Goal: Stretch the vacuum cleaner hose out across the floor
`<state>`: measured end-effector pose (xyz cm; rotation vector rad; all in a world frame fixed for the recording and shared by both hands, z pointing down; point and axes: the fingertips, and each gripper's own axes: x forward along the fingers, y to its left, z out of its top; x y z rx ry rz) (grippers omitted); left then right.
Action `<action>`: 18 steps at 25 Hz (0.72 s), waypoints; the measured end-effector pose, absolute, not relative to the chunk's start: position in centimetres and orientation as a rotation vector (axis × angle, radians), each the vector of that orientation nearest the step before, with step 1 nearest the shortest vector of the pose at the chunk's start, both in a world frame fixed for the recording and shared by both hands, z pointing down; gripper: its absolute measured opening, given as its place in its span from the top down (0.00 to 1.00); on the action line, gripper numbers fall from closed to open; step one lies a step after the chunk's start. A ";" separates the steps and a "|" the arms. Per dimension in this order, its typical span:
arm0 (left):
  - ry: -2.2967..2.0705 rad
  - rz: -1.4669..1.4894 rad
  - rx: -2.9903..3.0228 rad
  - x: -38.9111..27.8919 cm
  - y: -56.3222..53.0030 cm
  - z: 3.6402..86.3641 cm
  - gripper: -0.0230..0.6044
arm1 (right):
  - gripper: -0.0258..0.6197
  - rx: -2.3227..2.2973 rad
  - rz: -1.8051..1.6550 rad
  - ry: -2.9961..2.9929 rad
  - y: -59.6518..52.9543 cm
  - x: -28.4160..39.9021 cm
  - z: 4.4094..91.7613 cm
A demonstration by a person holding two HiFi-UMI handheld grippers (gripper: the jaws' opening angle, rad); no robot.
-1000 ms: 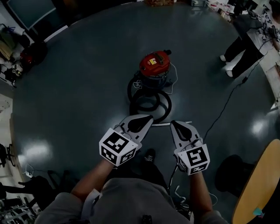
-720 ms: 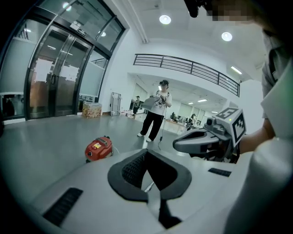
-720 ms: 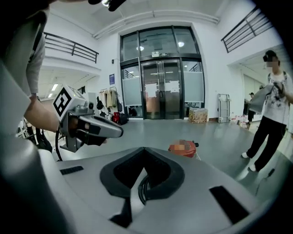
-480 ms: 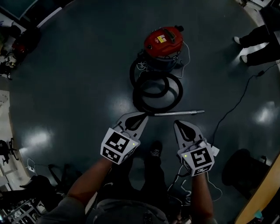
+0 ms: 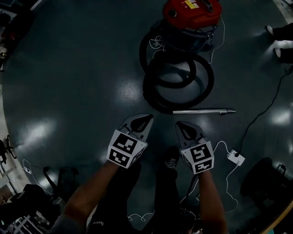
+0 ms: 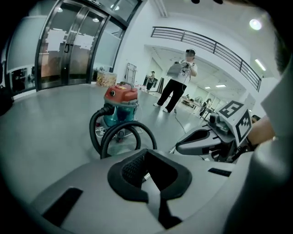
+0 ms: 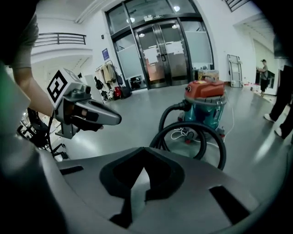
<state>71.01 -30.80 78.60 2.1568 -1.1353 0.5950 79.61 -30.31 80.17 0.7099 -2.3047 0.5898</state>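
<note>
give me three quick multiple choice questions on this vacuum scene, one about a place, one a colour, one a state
1. Where is the metal wand? A on a shelf; B on the floor beside the hose; C leaning on a door
2. What colour is the vacuum cleaner lid? A yellow; B white; C red
3. How is the hose? A coiled in loops; B stretched straight; C hung up

Key: B, the wand lies flat on the floor by the coil; C, the lid shows red in every view; A, the hose lies in round loops in front of the vacuum cleaner.
</note>
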 end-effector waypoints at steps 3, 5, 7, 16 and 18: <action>-1.115 0.618 2.137 70.1 -30.3 84.9 0.97 | 0.95 0.668 0.569 -2.270 -30.5 78.5 87.1; -1.105 0.623 2.110 69.4 -30.4 88.8 0.97 | 0.95 0.623 0.565 -2.246 -30.4 77.7 91.6; -1.094 0.631 2.084 68.7 -30.7 92.7 0.97 | 0.95 0.578 0.576 -2.222 -30.4 76.8 95.8; -1.102 0.666 1.968 64.5 -31.7 106.5 0.97 | 0.80 0.437 0.530 -2.146 -31.0 72.8 111.1; -1.091 0.657 1.948 64.6 -31.5 108.2 0.97 | 0.75 0.404 0.493 -2.135 -31.3 72.0 113.3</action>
